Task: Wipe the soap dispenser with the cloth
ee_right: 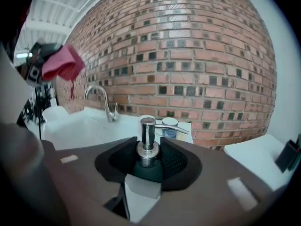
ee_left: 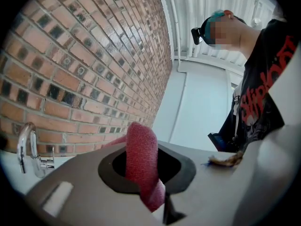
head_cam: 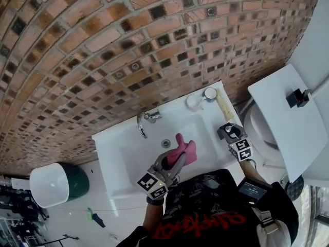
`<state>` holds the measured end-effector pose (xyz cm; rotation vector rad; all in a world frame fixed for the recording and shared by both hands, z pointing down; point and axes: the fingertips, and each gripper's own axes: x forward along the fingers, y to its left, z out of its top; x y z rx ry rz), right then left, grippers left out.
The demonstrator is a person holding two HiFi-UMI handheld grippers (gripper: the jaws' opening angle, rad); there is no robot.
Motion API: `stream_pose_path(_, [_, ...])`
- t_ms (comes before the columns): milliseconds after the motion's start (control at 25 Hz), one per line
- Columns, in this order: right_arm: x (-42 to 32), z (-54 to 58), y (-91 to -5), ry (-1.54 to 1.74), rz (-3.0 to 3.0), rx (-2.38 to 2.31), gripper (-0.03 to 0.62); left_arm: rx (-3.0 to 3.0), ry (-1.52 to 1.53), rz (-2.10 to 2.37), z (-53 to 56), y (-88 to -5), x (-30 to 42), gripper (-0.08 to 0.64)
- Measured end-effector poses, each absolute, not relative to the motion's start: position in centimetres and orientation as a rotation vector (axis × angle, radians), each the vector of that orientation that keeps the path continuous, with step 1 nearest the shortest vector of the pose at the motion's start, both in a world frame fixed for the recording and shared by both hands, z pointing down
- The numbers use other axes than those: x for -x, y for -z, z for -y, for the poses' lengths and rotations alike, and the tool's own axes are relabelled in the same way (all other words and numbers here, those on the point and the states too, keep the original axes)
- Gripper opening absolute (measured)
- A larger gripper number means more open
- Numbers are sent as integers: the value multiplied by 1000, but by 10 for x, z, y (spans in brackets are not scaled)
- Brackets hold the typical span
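A pink-red cloth [head_cam: 184,151] hangs over the basin of the white sink [head_cam: 110,153], and my left gripper [head_cam: 178,160] is shut on it. In the left gripper view the cloth [ee_left: 141,159] fills the gap between the jaws of the left gripper [ee_left: 146,173]. The soap dispenser [head_cam: 231,130], dark with a chrome pump, stands at the sink's right edge. My right gripper [head_cam: 230,134] is shut on it. In the right gripper view the dispenser [ee_right: 147,140] sits upright between the pads of the right gripper [ee_right: 148,161], and the cloth [ee_right: 63,62] shows at the upper left.
A chrome faucet [head_cam: 144,120] rises at the back of the sink against the brick wall. A white cup [head_cam: 194,102] and a round container [head_cam: 210,93] stand on the back right corner. A white toilet [head_cam: 288,117] is to the right, and a white-and-green bin [head_cam: 51,184] is on the left floor.
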<state>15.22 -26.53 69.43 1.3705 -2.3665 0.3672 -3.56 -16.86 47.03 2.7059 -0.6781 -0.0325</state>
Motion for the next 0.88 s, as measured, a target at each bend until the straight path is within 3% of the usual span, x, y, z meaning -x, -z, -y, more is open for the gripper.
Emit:
stream_pose_path(400, [-135,243,-507,-69,2607,-1337,149,-2738,60,554,160,-472,17,52])
stream_pose_path(760, [-91,204,-453,-75,2645,-1146,150,-2969,27,390,152,-439,-22,52])
stream_pose_path(880, [-89,196,-448,-102,2654,-1152,150,-2972,199,270,139,-414,-26,52])
